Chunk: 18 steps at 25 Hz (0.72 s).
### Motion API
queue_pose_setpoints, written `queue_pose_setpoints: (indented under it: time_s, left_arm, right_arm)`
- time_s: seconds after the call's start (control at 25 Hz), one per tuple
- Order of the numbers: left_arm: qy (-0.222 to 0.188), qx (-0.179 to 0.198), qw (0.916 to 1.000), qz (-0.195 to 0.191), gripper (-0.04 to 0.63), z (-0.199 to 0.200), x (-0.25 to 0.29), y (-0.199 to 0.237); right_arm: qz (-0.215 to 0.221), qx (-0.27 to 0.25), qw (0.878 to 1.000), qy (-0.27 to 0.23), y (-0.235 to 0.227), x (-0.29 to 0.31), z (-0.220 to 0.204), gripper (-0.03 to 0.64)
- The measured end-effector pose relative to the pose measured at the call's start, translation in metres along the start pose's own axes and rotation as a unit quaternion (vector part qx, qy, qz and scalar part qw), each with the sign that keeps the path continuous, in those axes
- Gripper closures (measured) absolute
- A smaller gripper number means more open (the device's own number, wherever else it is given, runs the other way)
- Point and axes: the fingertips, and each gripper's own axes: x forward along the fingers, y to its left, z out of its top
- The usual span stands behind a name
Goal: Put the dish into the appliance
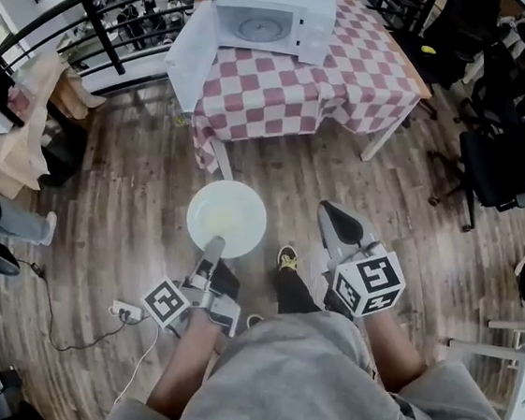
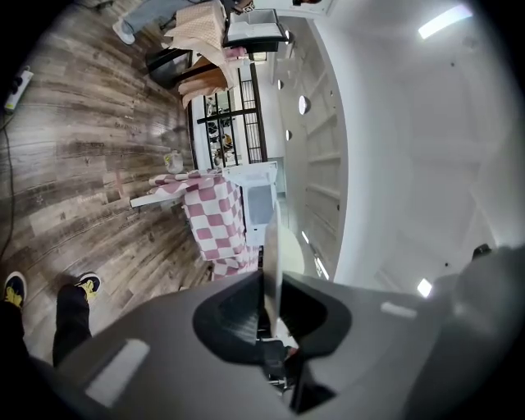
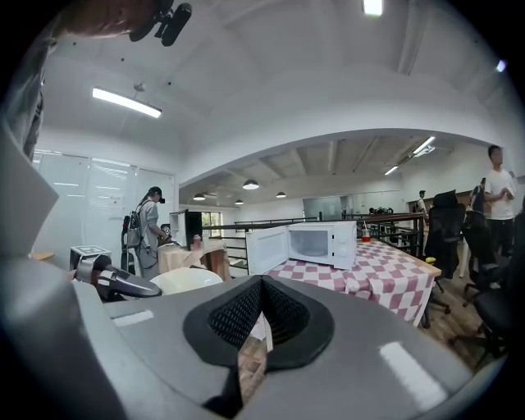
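Note:
A round white dish (image 1: 227,217) hangs level over the wood floor, and my left gripper (image 1: 213,244) is shut on its near rim. In the left gripper view the dish (image 2: 271,262) shows edge-on between the jaws. My right gripper (image 1: 337,220) is beside the dish to the right, shut and empty. Ahead, a white microwave (image 1: 270,17) stands on a table with a pink-and-white checked cloth (image 1: 352,83), its door (image 1: 193,55) swung wide open to the left. The right gripper view shows the microwave (image 3: 324,244), the dish (image 3: 184,280) and the left gripper (image 3: 115,281).
Black office chairs (image 1: 504,157) stand to the right of the table. A black railing (image 1: 125,10) runs behind it. Furniture draped in beige cloth (image 1: 27,130) is at the left. A power strip (image 1: 124,310) lies on the floor. A person (image 3: 150,230) stands far left.

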Motion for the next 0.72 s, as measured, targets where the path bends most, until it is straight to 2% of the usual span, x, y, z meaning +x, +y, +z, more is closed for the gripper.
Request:
queue_pose_setpoints:
  time_s: [0.16, 0.48, 0.72]
  left_arm:
    - [0.008, -0.002, 0.9998, 0.018, 0.558, 0.004, 0.029, 0.009]
    - [0.016, -0.006, 0.9998, 0.007, 0.558, 0.019, 0.102, -0.004]
    - [0.014, -0.008, 0.9999, 0.004, 0.558, 0.028, 0.145, -0.018]
  right_arm:
    - [-0.004, 0.007, 1.000, 0.010, -0.022, 0.021, -0.002, 0.618]
    - [-0.011, 0.022, 1.000, 0.013, -0.070, 0.067, 0.000, 0.620]
    - [0.005, 0.025, 0.999, 0.023, -0.091, 0.095, 0.006, 0.620]
